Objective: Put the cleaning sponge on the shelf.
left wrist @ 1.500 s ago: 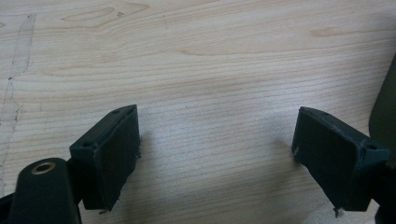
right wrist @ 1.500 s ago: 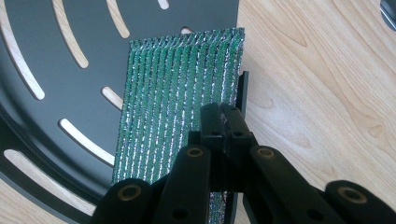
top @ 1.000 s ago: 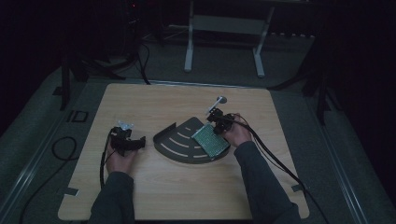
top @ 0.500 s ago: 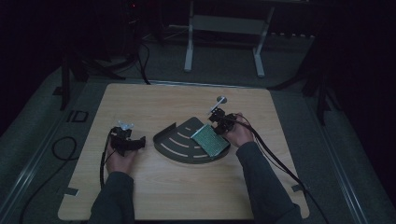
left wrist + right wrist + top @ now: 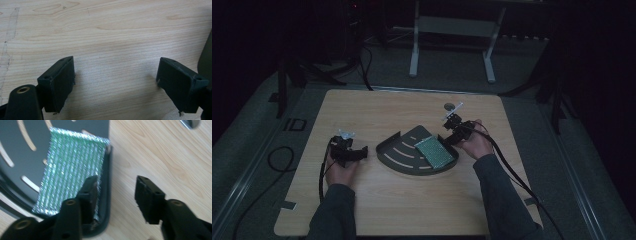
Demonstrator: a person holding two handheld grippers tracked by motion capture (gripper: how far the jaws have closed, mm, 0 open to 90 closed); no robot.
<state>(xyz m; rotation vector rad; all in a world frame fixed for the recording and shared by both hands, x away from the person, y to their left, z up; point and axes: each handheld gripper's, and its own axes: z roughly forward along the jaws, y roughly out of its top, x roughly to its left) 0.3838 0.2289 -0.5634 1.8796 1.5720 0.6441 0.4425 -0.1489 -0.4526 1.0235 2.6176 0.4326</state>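
Here, both claws spread wide: left claw (image 5: 353, 151) low over table (image 5: 387, 107), right claw (image 5: 116, 192) beside tray (image 5: 399, 150).

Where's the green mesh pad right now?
In the high view, the shiny green mesh pad lies in the right part of the dark slotted fan-shaped tray, against its raised rim, just beside the right gripper.

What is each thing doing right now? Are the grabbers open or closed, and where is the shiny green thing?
Left gripper: open, jaws wide apart, nothing between them, over bare wood.
Right gripper: open, one jaw over the edge of the green pad, the other over the table.
Green pad: lying flat in the tray, against its rim.
Tray: flat on the table, holding the pad.
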